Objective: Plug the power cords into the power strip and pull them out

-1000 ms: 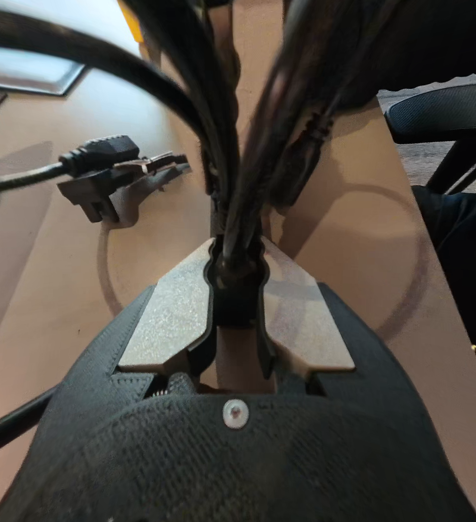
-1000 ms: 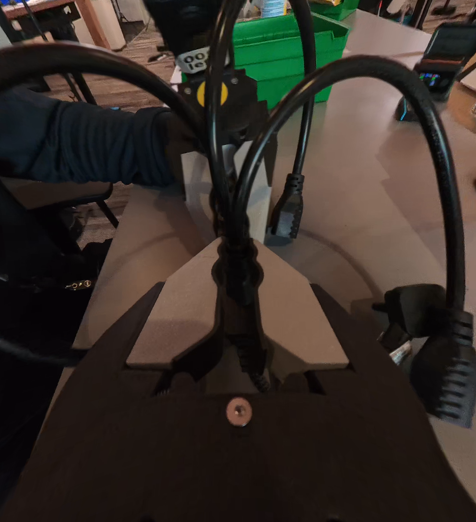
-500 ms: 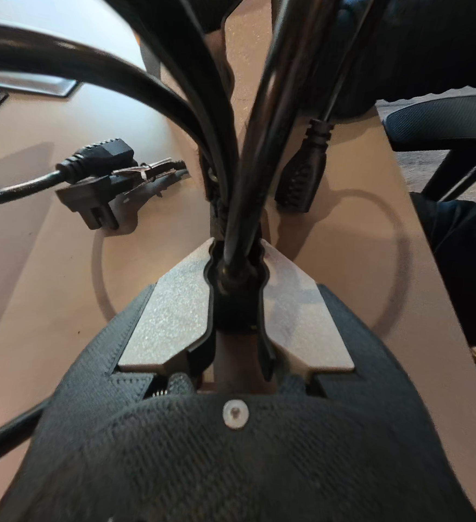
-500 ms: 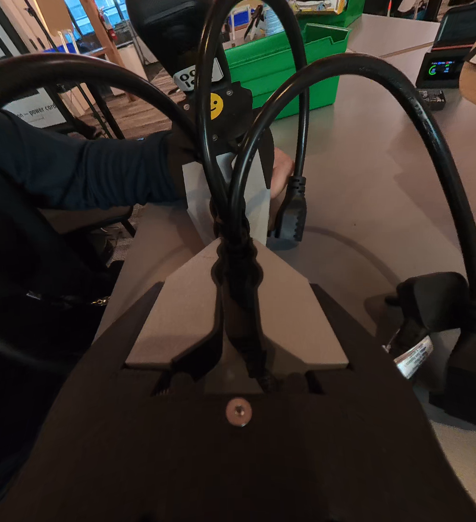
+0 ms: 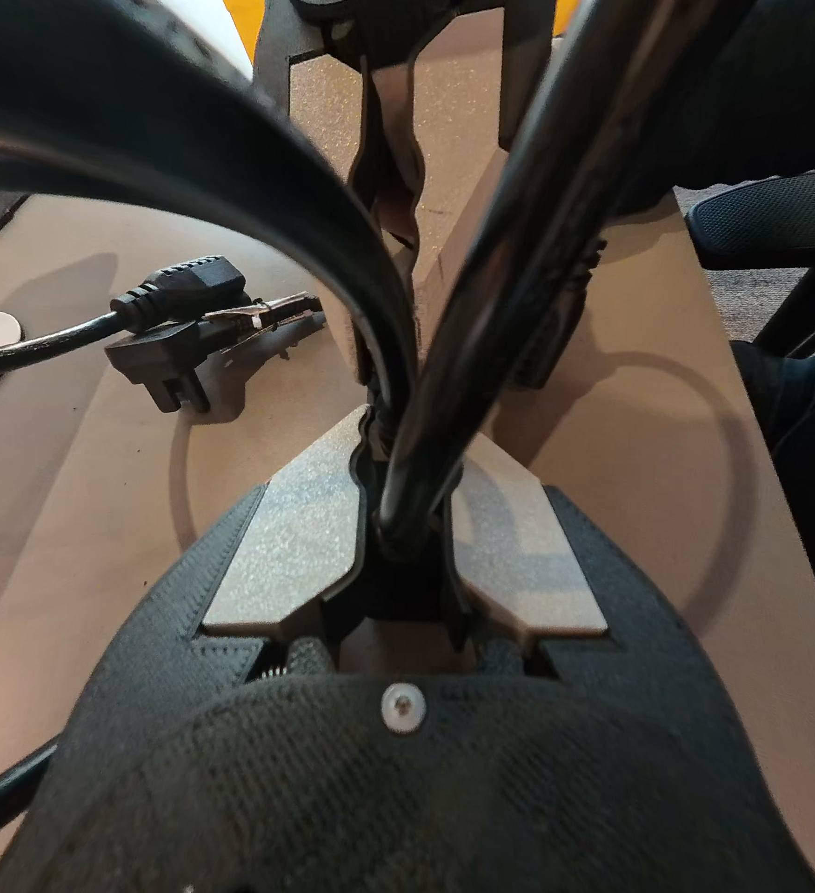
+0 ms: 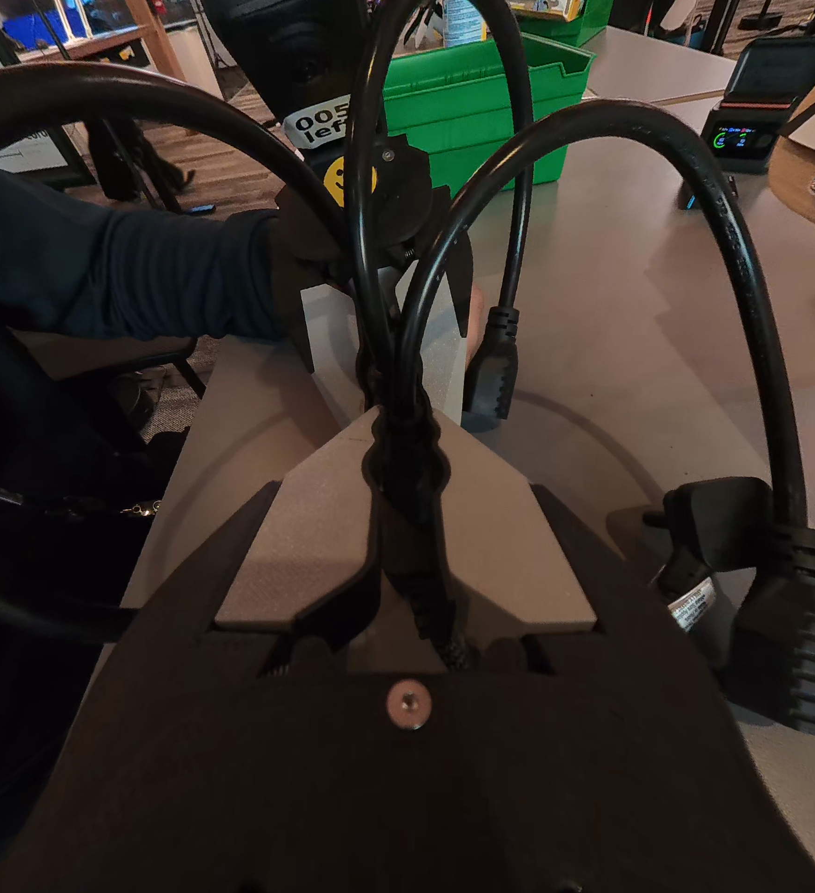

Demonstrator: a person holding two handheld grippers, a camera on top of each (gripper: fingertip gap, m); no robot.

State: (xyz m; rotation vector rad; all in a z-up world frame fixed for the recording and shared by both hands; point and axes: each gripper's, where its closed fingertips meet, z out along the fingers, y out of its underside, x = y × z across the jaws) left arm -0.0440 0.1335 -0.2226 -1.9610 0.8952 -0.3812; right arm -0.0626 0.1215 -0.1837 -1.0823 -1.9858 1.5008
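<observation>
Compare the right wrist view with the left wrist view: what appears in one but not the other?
Only the right wrist view shows the green bin, a small lit screen device and the person's dark sleeve. Only the left wrist view shows a chair's armrest. Both show the black cords looping up over the table, each gripper shut on connectors, and plugs lying on the table.

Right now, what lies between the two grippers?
In the right wrist view, only the black cords span from the right gripper to the left gripper; both grip them.
</observation>
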